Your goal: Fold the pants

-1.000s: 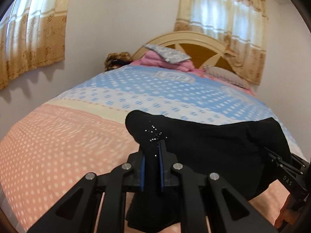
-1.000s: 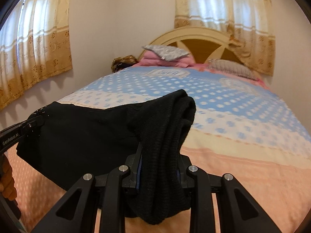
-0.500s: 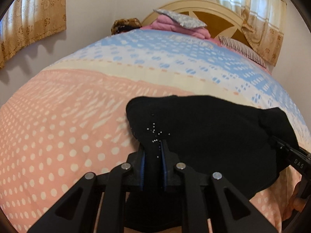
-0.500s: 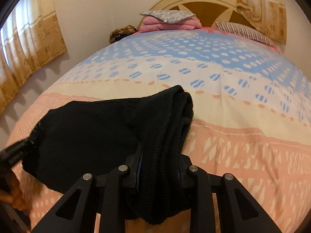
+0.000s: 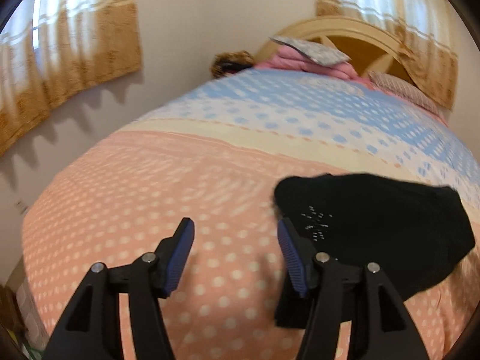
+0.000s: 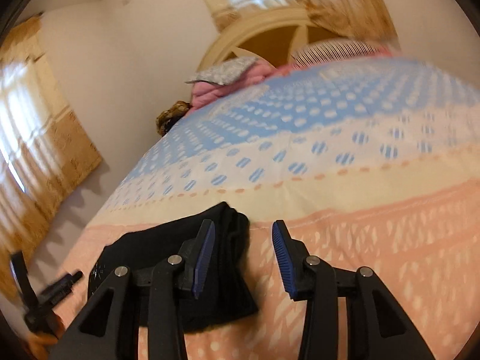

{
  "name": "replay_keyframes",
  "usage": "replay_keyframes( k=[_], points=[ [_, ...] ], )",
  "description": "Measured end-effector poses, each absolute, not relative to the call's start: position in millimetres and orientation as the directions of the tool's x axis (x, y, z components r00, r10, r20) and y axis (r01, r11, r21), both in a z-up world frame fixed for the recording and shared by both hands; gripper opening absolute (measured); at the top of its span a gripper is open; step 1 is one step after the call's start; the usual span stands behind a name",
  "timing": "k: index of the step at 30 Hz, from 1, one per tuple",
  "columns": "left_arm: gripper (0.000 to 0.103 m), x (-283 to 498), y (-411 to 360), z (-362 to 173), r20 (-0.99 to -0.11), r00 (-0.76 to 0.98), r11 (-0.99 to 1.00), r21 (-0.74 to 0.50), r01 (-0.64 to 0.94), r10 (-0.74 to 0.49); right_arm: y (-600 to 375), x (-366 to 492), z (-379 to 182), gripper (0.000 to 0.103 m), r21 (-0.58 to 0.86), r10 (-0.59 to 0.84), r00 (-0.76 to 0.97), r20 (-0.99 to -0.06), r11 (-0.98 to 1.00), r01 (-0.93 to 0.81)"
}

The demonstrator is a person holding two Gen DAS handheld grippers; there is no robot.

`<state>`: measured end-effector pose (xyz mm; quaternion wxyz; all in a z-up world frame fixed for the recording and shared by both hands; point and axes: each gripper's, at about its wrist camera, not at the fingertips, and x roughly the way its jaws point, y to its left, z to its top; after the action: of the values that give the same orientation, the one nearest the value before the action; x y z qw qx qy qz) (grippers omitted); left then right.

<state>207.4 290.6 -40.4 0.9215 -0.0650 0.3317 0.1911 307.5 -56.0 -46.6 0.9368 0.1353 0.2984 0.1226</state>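
Note:
The black pants (image 5: pixel 375 228) lie folded in a compact pile on the pink dotted part of the bed cover (image 5: pixel 180 186). In the left wrist view my left gripper (image 5: pixel 235 234) is open and empty, with the pile just right of its right finger. In the right wrist view my right gripper (image 6: pixel 243 240) is open and empty, and the pants (image 6: pixel 168 249) lie under and left of its left finger. The left gripper (image 6: pixel 45 297) also shows at the lower left of the right wrist view.
The bed cover turns cream and then blue with dots (image 5: pixel 300 111) farther away. Pink bedding and a grey pillow (image 5: pixel 312 54) lie at the curved wooden headboard (image 5: pixel 354 36). Golden curtains (image 5: pixel 69 48) hang on the left wall and behind the headboard.
Both grippers have opened and let go of the pants, which now lie on the bed. The left gripper has moved left of the pile and the right gripper right of it.

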Motion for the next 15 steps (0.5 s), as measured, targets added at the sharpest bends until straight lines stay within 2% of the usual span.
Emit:
replay_keyframes(
  k=[1,3,4,7,10,13,14,15],
  points=[
    [0.060,202.8,289.7,-38.1,-0.625,0.723,0.921,-0.017,-0.388,0.293,-44.5,304.3,-44.3,0.042,0.275,0.293,0.791,-0.537,0.947,-0.165],
    [0.060,199.3,279.2,-34.8,-0.610,0.747,0.934,-0.032,-0.356,0.264,-14.0,303.6,-42.3,0.026,0.170,0.287,0.781,-0.555,0.958,-0.231],
    [0.060,199.5,272.7,-34.0,-0.604,0.754,0.939,-0.026,-0.343,0.258,2.8,303.8,-42.1,0.022,0.114,0.282,0.780,-0.560,0.958,-0.264],
    [0.060,204.1,250.2,-38.2,-0.609,0.757,0.951,-0.015,-0.308,0.236,38.2,321.2,-49.6,0.022,0.016,0.253,0.762,-0.596,0.953,-0.303],
    [0.060,211.3,242.0,-51.3,-0.650,0.729,0.949,-0.040,-0.314,0.214,41.3,355.5,-63.5,0.022,0.038,0.212,0.726,-0.654,0.968,-0.248],
    [0.060,218.6,248.1,-76.5,-0.730,0.644,0.935,-0.019,-0.353,0.228,37.9,374.9,-91.0,0.023,0.057,0.216,0.648,-0.730,0.965,-0.258],
    [0.063,220.6,253.9,-85.3,-0.759,0.615,0.930,-0.035,-0.366,0.214,38.1,370.8,-93.0,0.023,0.027,0.218,0.678,-0.702,0.960,-0.280],
    [0.063,217.1,264.2,-88.4,-0.762,0.625,0.920,-0.105,-0.378,0.170,40.1,368.6,-93.2,0.023,0.007,0.211,0.685,-0.697,0.958,-0.287]
  ],
)
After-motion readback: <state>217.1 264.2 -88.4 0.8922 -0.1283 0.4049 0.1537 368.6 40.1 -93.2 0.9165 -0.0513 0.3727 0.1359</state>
